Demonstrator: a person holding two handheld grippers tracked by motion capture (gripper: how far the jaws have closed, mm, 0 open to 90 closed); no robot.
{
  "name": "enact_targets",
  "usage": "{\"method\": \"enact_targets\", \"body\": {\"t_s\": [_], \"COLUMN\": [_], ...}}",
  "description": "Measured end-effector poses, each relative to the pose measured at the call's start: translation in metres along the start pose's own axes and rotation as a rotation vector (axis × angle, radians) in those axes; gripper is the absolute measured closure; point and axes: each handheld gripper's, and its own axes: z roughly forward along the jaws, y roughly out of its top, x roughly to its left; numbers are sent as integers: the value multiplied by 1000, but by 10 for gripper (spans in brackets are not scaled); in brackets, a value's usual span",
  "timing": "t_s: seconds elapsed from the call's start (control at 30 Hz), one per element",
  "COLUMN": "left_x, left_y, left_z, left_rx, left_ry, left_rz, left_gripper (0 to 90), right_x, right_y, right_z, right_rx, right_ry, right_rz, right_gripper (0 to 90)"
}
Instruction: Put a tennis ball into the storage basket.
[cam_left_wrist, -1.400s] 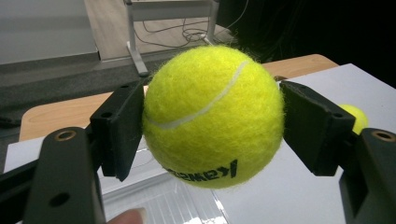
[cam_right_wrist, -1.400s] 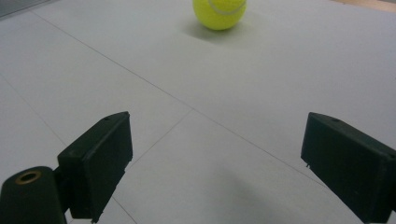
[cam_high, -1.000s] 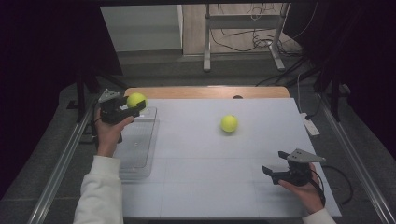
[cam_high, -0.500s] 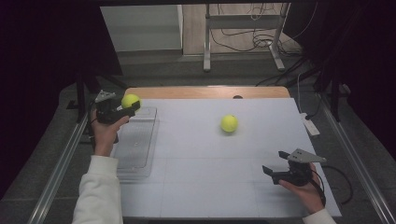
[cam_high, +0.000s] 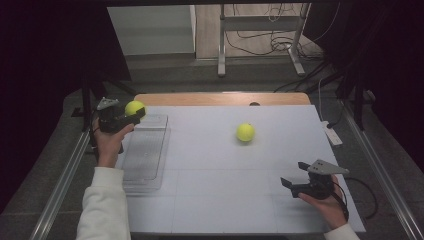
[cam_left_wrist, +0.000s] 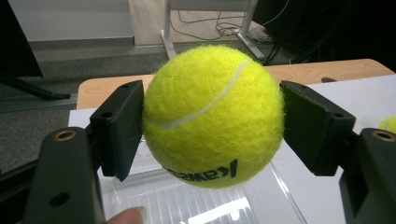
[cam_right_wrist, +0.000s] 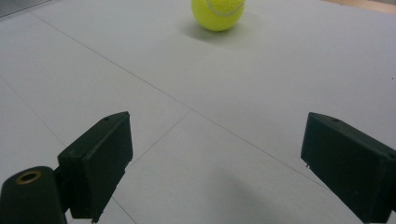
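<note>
Your left hand-held gripper (cam_high: 131, 116) clamps a tennis ball (cam_left_wrist: 212, 114) above the clear tray (cam_high: 145, 160). Your right hand-held gripper (cam_high: 294, 176) stands wide open, empty, well right of that tray.

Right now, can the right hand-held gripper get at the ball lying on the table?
Probably yes: the right hand-held gripper is open, facing the ball, with bare table between them.
</note>
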Motion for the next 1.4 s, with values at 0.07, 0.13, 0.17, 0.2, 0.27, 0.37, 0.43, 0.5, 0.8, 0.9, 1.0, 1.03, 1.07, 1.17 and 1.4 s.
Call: {"method": "enact_targets", "body": {"t_s": [0.07,0.13,0.17,0.2,0.27,0.37,0.43,0.5,0.8,0.9,1.0,1.03,1.07,1.17,1.4], "left_x": [1,1,1,1,1,1,2,3,5,6,7,8,8,8,10], "left_y": [0,0,-1,-1,-1,-2,-3,-4,-8,-9,-10,-11,-11,-13,-16], "left_z": [0,0,1,1,2,4,5,6,13,14,16,17,17,19,23], "left_rx": [3,4,6,7,15,26,30,37,78,94,110,114,114,128,154], "left_ry": [4,3,4,5,7,17,22,24,32,36,38,37,37,36,39], "left_rz": [-3,-2,1,4,5,8,6,5,8,8,5,5,5,6,8], "left_gripper": [268,268,269,268,268,268,268,268,268,268,268,268,268,268,268], "right_x": [0,0,0,0,0,0,0,0,0,0,0,0,0,0,0], "right_y": [0,0,0,0,0,0,0,0,0,0,0,0,0,0,0], "right_z": [0,0,0,0,0,0,0,0,0,0,0,0,0,0,0], "right_rx": [1,1,1,0,0,1,0,0,1,0,1,1,1,1,0], "right_ry": [1,1,1,1,1,1,1,1,1,2,2,2,2,2,2], "right_rz": [-1,-1,-1,-1,0,-1,-1,0,0,0,0,0,0,-1,0], "right_gripper": [93,92,92,92,92,92,92,92,92,92,92,92,92,92,92]}}
